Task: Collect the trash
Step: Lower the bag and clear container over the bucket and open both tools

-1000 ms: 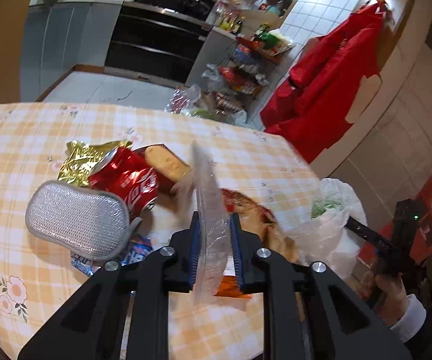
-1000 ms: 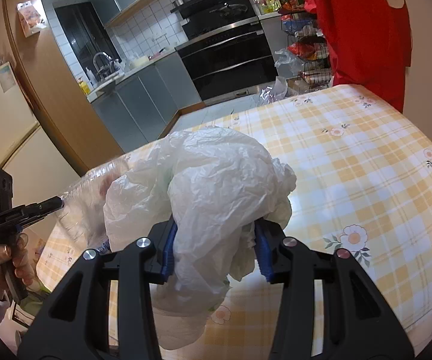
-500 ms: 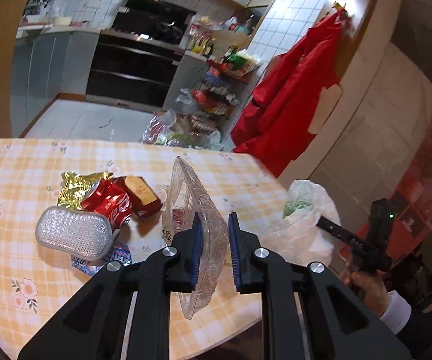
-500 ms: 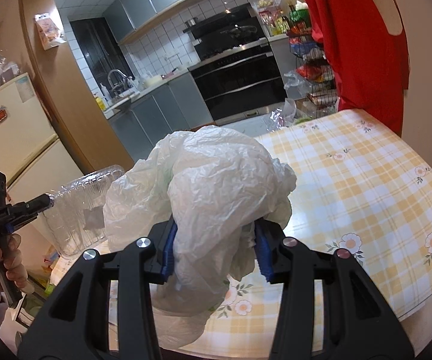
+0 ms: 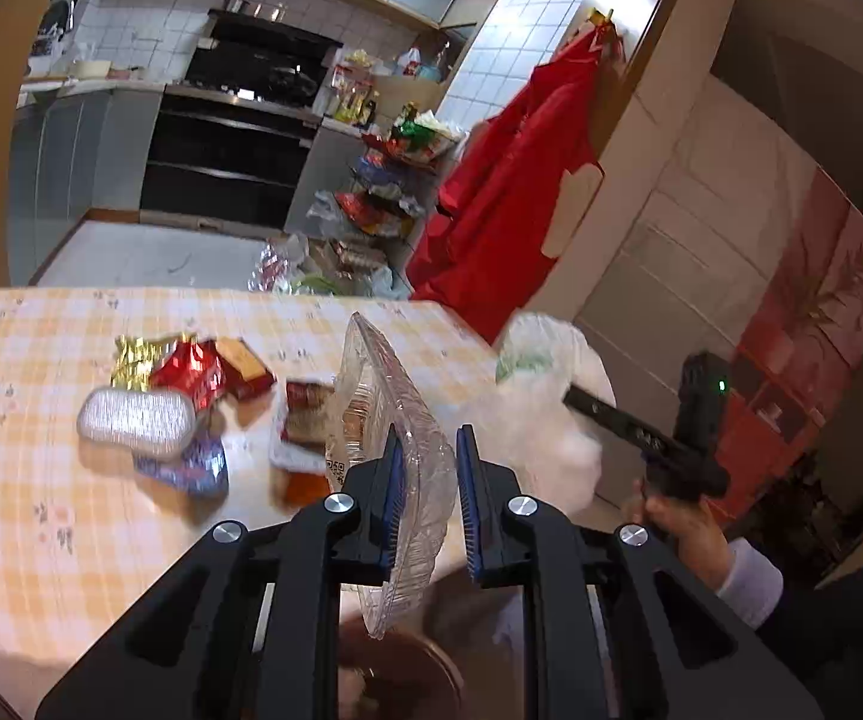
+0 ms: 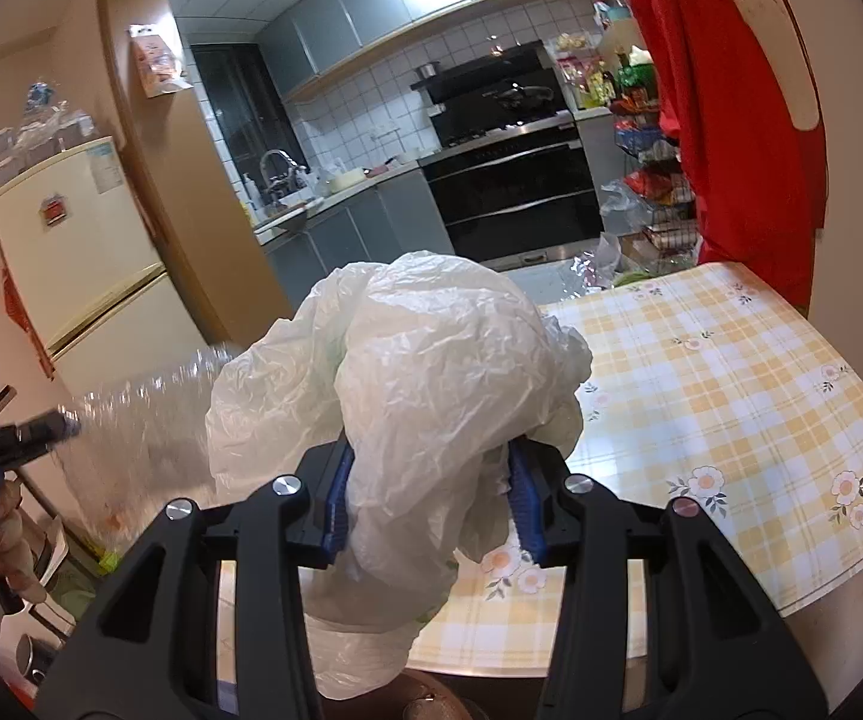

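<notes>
Left wrist view: left gripper (image 5: 425, 498) clenched on a clear ribbed plastic clamshell tray (image 5: 398, 438), which stands on edge between the blue pads and is lifted off the table, its lower end hanging past the table edge. Round table with yellow checked floral cloth (image 5: 29, 480) lies below and to the left. Trash left on it: gold foil wrapper (image 5: 134, 354), crushed red soda can (image 5: 191, 372), silver mesh scrubbing pad (image 5: 134, 423), blue printed wrapper (image 5: 191, 468) under the pad's edge, red-brown snack packet (image 5: 245, 366), and a food tray with a red-brown label (image 5: 299, 426) just behind the clamshell. All blurred. To the right, the right gripper (image 5: 611, 417) holds a crumpled white plastic bag (image 5: 545, 396), with the person's hand (image 5: 680, 525) on its handle. Red coat (image 5: 509, 192) hangs on the wall behind.

Right wrist view: right gripper (image 6: 428, 495) grasps the crumpled white plastic bag (image 6: 419, 396), a thick bunch between the blue pads, bag up in the air above the table's near edge (image 6: 731, 420). At left, the left gripper (image 6: 41, 426) carries the clear clamshell (image 6: 149, 414), blurred, beside the bag. Cream fridge (image 6: 71, 258) behind.
</notes>
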